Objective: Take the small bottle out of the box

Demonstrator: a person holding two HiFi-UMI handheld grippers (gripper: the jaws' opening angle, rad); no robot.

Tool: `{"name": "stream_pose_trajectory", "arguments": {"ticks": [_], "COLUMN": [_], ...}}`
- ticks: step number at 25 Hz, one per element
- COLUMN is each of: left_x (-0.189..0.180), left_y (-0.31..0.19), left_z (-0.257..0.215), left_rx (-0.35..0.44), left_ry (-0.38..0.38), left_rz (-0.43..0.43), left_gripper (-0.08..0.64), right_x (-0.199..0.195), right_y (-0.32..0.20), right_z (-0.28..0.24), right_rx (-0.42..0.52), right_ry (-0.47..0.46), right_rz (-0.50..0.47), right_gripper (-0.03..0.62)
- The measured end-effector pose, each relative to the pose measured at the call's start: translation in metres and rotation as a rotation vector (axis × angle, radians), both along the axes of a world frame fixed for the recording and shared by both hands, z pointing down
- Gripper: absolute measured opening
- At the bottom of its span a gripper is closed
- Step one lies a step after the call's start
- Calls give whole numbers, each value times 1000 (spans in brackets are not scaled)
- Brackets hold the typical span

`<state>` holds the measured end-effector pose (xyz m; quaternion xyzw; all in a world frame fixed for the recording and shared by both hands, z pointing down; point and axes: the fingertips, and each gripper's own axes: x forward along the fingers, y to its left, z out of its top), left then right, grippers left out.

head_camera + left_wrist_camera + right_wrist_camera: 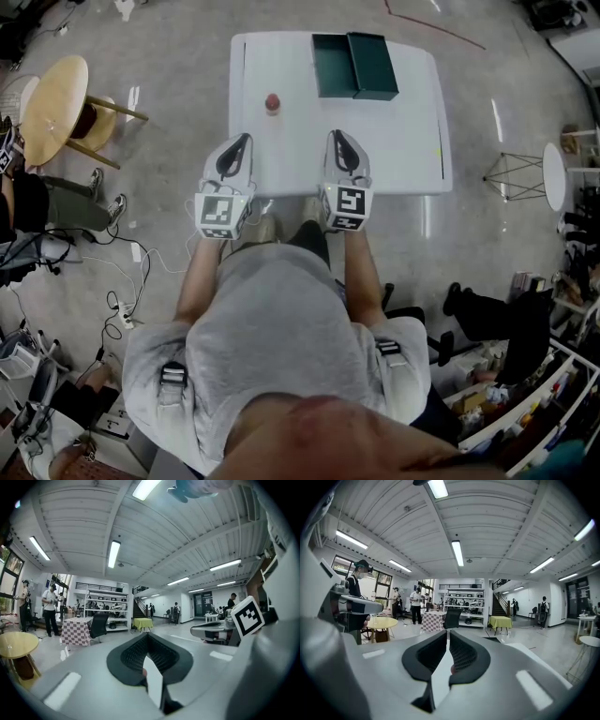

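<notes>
A small red bottle stands on the white table, outside and to the left of the dark green box. The box lies open at the table's far edge, and its lid lies beside it on the right. My left gripper is held over the table's near edge, short of the bottle, its jaws together and empty. The right gripper hovers level with it, also closed on nothing. Both gripper views look out into the room over the left gripper's and the right gripper's meeting tips. Neither view shows the bottle or the box.
A round wooden stool stands left of the table and a white round stand with a wire frame to its right. Cables run over the floor at the left. A seated person is at the left edge. Shelves fill the lower right.
</notes>
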<state>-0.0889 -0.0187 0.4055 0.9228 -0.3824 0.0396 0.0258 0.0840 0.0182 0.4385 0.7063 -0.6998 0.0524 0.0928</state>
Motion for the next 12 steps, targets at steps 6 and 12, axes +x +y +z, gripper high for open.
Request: {"name": "stream_pose_trajectory", "arguments": {"ticks": [6, 12], "left_x": [-4, -7], "left_y": [10, 17], "left_z": [-2, 0], "left_rx": [8, 7], "left_ry": [0, -2], "left_rz": [26, 40], "left_gripper": [11, 11], "right_x": [-7, -13], "right_y": [14, 29], "right_z": [-4, 1], "right_rx": [8, -2], "right_ry": [5, -5], "right_rz": [14, 34], "right_gripper": [9, 5]}}
